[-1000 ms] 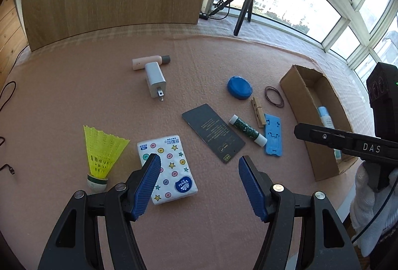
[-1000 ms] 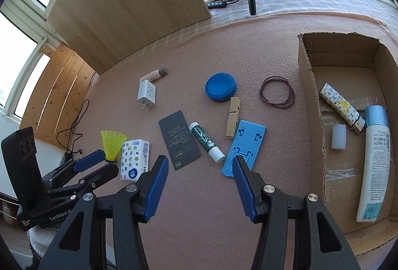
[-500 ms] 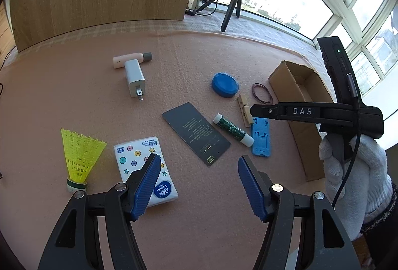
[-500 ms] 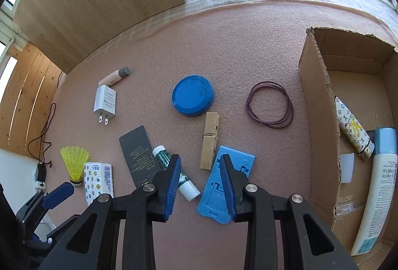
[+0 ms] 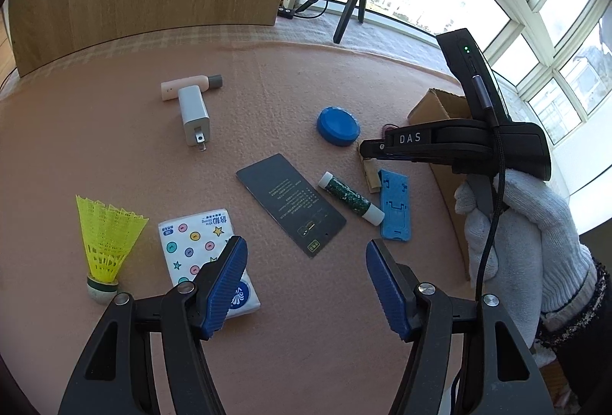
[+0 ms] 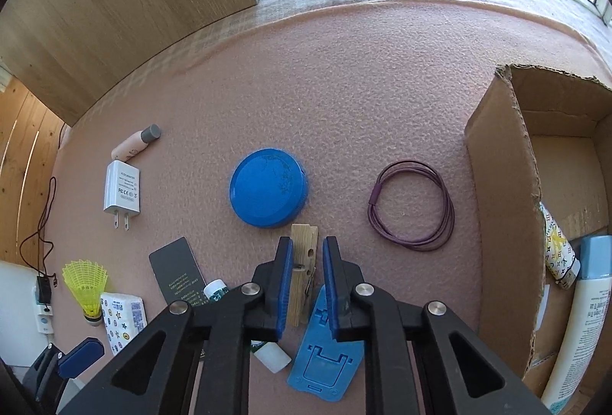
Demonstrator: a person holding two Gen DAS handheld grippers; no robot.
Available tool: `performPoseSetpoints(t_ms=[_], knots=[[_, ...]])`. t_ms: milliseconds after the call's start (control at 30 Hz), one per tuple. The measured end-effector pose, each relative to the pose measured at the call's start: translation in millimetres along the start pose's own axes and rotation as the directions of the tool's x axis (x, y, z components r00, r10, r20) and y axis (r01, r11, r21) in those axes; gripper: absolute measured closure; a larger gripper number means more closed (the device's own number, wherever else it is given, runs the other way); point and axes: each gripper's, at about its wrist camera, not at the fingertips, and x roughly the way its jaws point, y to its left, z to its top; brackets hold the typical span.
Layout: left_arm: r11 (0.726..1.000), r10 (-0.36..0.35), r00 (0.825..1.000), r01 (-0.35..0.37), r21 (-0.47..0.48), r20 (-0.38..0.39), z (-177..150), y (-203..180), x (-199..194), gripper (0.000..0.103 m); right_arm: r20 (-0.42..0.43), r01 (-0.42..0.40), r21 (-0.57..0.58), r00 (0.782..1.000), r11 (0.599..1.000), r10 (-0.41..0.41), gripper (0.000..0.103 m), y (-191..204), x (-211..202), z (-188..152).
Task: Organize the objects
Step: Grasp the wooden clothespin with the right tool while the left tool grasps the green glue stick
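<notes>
The wooden clothespin [image 6: 302, 275] lies flat on the pink mat, just below the blue lid [image 6: 267, 193], its long axis running away from the right gripper [image 6: 304, 285]. That gripper's jaws have just been closing and now straddle it narrowly; whether the pads press yet I cannot tell. The left gripper [image 5: 304, 281] hangs half open and empty, well left of the clothespin.

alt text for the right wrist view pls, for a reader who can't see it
The right gripper points down at a pink mat, its blue fingers having just been closing around a wooden clothespin; whether they touch it is unclear. Nearby lie a blue round lid, a purple cord loop, a blue phone stand and a white charger; a cardboard box stands at right.
</notes>
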Motion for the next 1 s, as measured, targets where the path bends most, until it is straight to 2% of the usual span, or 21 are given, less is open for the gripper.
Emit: performPoseSetpoints(t_ms=[100,367,700,867,1000], knots=[[1.0,0.0,1.0,0.0,-0.004,-0.001,-2,4,-2,0.035,0.005,0.019,-0.034,1.0,0.999,-0.019,0.097,7,-2,-1],[1.0,-0.016,1.0,0.016,-0.018,-0.019,-5,11,1,0.035,-0.014,-0.024,-0.066,1.0,0.998,0.023,0.097,8,-9,-22],[1.0,-0.026,0.999,0.027,0.014,-0.036,1,-1,12,0.035,-0.051,-0.094,-0.053,0.994,0.994,0.091,0.097,2,-25,-85],[0.999,-0.026,0.999,0.028,0.047,-0.042,12,-16,26,0.036,-0.043,-0.078,-0.051,0.996,0.996,0.076,0.097,-5,-36,-111],[0.996,-0.031,0.998,0.036,0.08,-0.062,23,-33,46,0.036,-0.034,-0.027,-0.047,0.999,0.999,0.025,0.099,-16,-44,-130]])
